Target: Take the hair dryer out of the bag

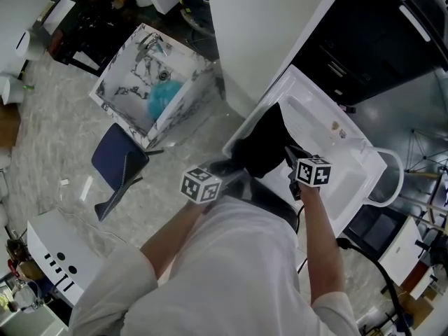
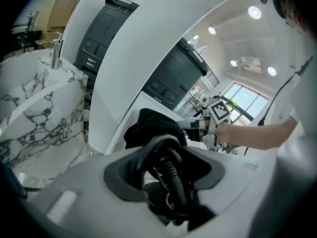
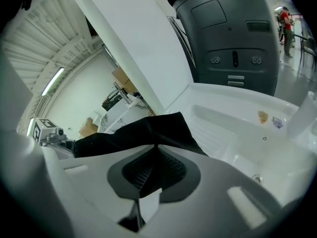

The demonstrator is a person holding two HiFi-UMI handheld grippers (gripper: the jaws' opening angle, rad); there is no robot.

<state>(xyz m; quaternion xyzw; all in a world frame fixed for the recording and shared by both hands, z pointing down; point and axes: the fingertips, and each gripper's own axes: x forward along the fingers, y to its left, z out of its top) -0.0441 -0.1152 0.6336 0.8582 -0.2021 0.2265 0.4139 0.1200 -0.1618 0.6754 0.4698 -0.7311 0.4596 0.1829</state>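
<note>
Over the white basin (image 1: 318, 121), the hair dryer (image 2: 174, 178) shows only its cord end outside the black bag (image 1: 262, 145). My left gripper (image 2: 163, 163) fingers clamp that cord end; my right gripper (image 3: 151, 175) fingers are closed on bag fabric. I judge a steady, straight pull best, with the fabric held firmly.

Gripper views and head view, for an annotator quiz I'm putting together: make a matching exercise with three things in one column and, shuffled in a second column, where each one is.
Things:
1. black fabric bag
2. black ribbed cord
3. teal puffy sponge

Places:
A. inside the marble-patterned basin
B. pinched in the shut jaws of the right gripper
C. gripped between the jaws of the left gripper

Pairs: 1-B; 2-C; 3-A
</note>
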